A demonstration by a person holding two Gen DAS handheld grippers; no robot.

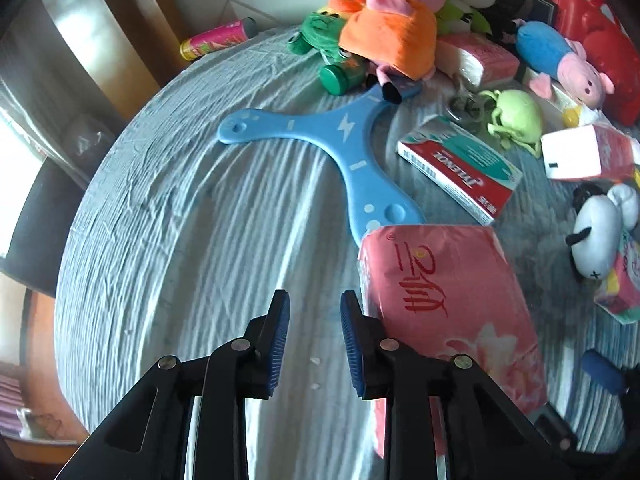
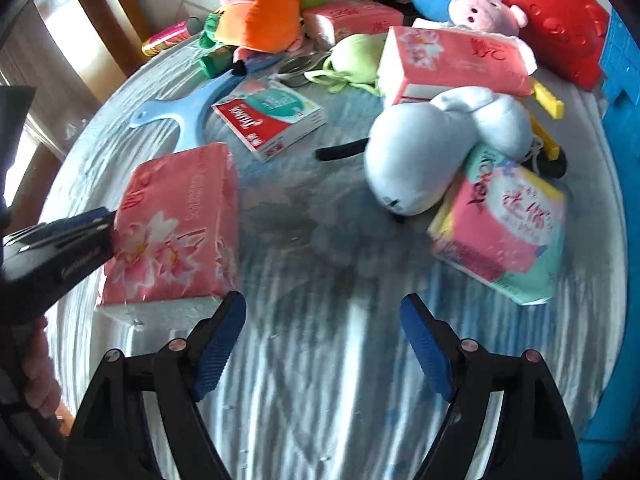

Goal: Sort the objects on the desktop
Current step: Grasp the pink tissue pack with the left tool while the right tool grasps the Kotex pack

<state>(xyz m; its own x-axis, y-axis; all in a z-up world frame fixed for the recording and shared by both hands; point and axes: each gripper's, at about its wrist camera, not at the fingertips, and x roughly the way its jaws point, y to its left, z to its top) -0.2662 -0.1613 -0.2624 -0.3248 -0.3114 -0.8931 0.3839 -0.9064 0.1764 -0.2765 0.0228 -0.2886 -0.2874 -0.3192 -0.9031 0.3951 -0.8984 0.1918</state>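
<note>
Left claw (image 1: 314,304) narrowed, empty; right claw (image 2: 322,308) wide.

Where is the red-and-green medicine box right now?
The medicine box lies flat on the table mid-left in the right wrist view, between the blue boomerang and the white plush, behind the nearest pink tissue pack.

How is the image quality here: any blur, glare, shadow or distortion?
Left wrist view: sharp, strong fisheye bending at the table edge, bright window glare at left. Right wrist view: softer, the tablecloth streaked with blur, a dark shadow patch mid-table, the white plush fairly clear.
</note>
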